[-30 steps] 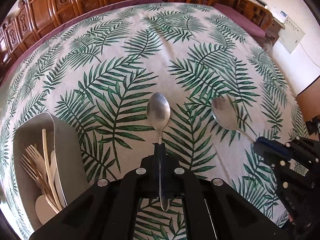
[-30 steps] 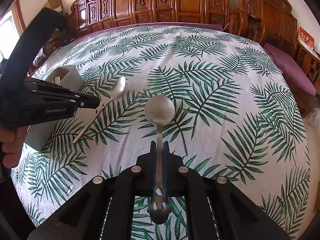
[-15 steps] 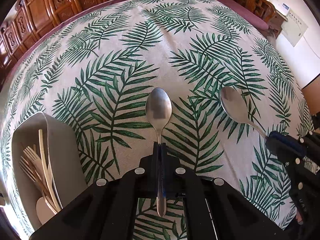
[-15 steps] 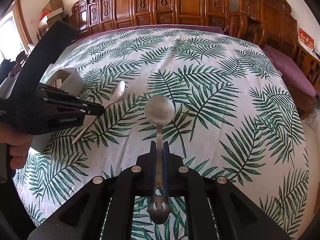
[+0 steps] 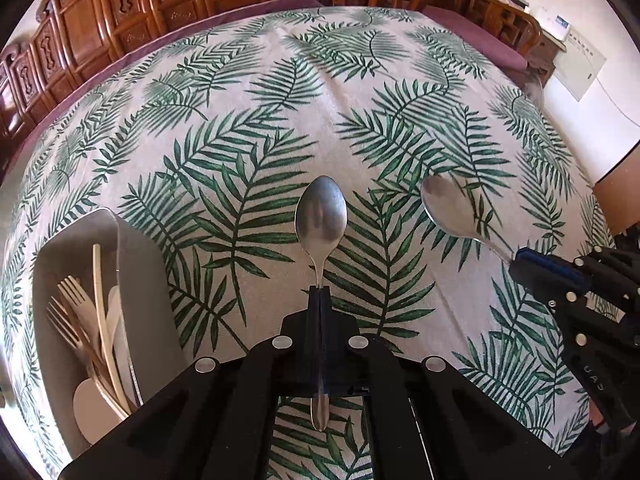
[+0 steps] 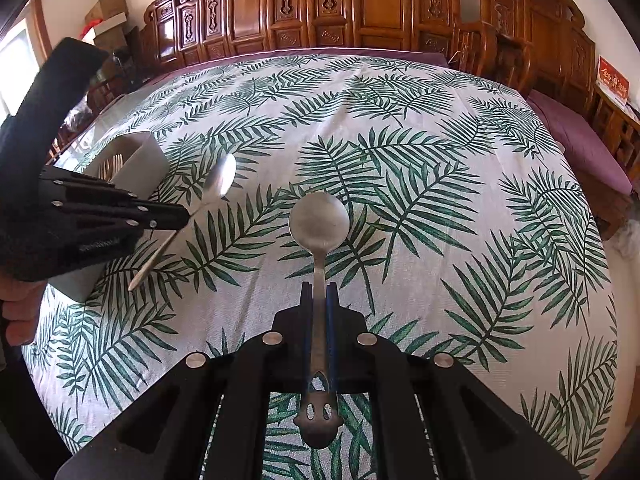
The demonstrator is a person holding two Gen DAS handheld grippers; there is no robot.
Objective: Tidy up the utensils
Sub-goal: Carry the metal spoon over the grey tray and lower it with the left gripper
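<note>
I hold 2 metal spoons above a surface covered in a green palm-leaf print cloth. My left gripper is clamped tight on the thin neck of an oval-bowled spoon, its dull steel bowl pointing away from me and its plain rounded handle end poking out behind the fingers. My right gripper is closed on the flat handle of a rounder-bowled spoon, whose wide handle end carries 3 cut-out slots. Blue pads line that gripper's fingers. At the left of the surface stands a grey utensil holder with pale wooden forks and other pale utensils upright inside. Carved wooden chairs ring the far edge.
</note>
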